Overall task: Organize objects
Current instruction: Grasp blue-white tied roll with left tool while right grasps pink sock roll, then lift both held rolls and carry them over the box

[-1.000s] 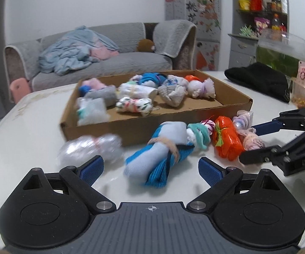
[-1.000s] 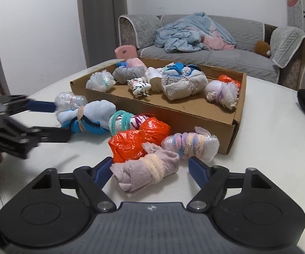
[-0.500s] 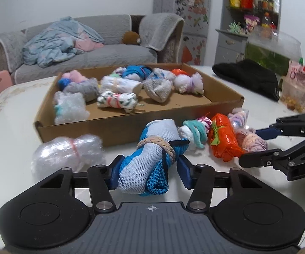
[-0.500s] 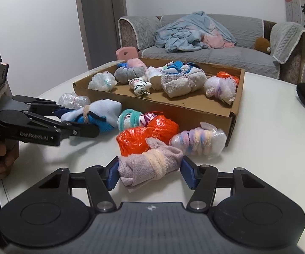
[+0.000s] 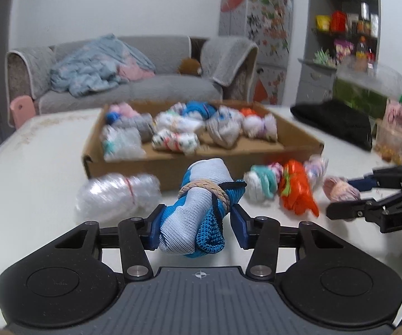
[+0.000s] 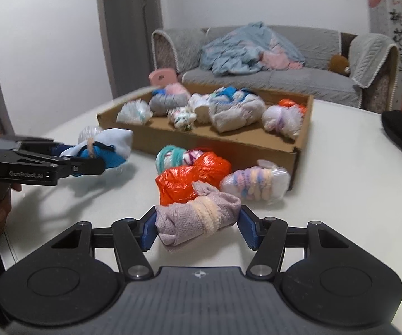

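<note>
My left gripper [image 5: 196,227] is shut on a rolled blue-and-white sock bundle [image 5: 201,209] tied with a tan band, lifted off the white table; it also shows in the right wrist view [image 6: 103,150]. My right gripper [image 6: 198,230] is shut on a rolled mauve sock bundle [image 6: 198,220] with a cream band. A shallow cardboard box [image 5: 173,167] holds several rolled bundles. Before the box lie a clear plastic-wrapped bundle [image 5: 117,198], a teal-banded bundle [image 5: 262,181], an orange bundle [image 6: 189,178] and a pastel wrapped bundle [image 6: 256,184].
A black cloth [image 5: 337,122] and snack packets [image 5: 393,136] lie on the table at the right. A grey sofa [image 5: 131,83] with a blue blanket stands behind the table, and shelves [image 5: 346,28] stand at the far right.
Both grippers closed on their bundles over the last second. Since then my left gripper has lifted the blue-and-white bundle, and my right gripper has raised the mauve bundle slightly.
</note>
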